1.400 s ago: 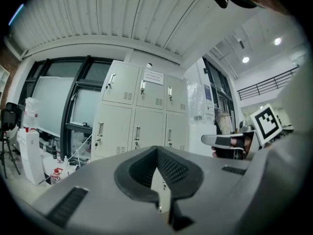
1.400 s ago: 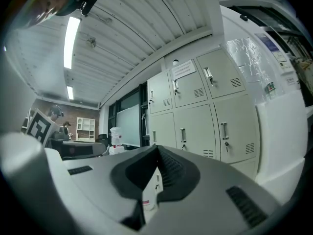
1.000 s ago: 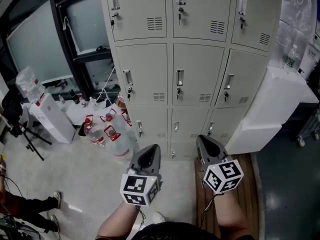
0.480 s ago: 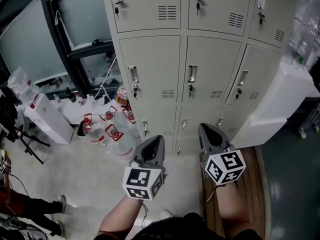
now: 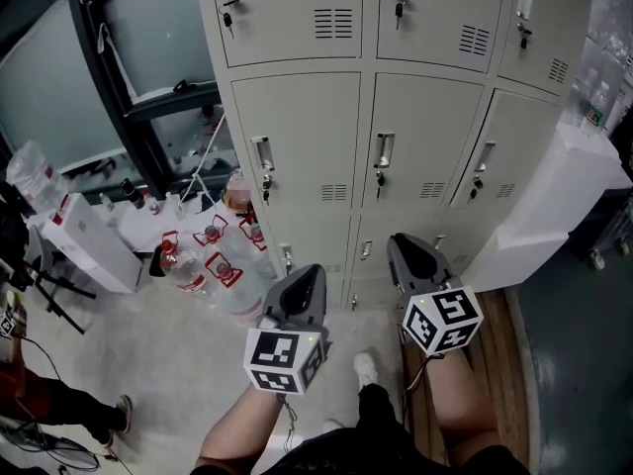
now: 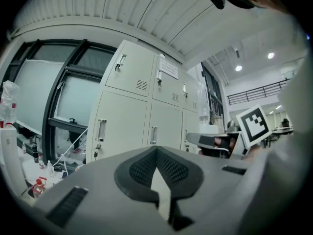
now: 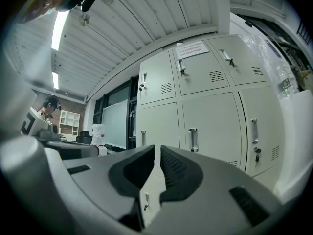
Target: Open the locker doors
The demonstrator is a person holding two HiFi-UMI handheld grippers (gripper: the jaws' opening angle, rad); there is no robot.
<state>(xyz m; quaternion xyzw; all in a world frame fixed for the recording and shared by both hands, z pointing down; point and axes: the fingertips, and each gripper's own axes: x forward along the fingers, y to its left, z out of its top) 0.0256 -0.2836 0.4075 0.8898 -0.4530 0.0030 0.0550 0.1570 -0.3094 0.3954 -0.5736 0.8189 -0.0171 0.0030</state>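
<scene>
A beige bank of lockers (image 5: pixel 420 137) stands ahead, three columns wide, every door in view closed, each with a vertical handle (image 5: pixel 384 151) and a key below it. Both grippers point level at it and stand short of the doors. My left gripper (image 5: pixel 315 270) faces the left column's lower doors; in the left gripper view my left gripper (image 6: pixel 156 150) has its tips together and holds nothing. My right gripper (image 5: pixel 398 239) faces the middle column; in the right gripper view my right gripper (image 7: pixel 157 148) shows a narrow slit, its jaws have just been opening, and nothing is between them.
Several large water bottles (image 5: pixel 213 260) with red caps stand on the floor left of the lockers. A white box (image 5: pixel 564 186) leans against their right side. A white carton (image 5: pixel 94 236) and a dark window frame (image 5: pixel 129 77) are at the left. Another person's leg (image 5: pixel 59 404) lies lower left.
Both grippers and the head have moved closer to the lockers, which now look larger. The holder's shoe has come into view between the arms.
</scene>
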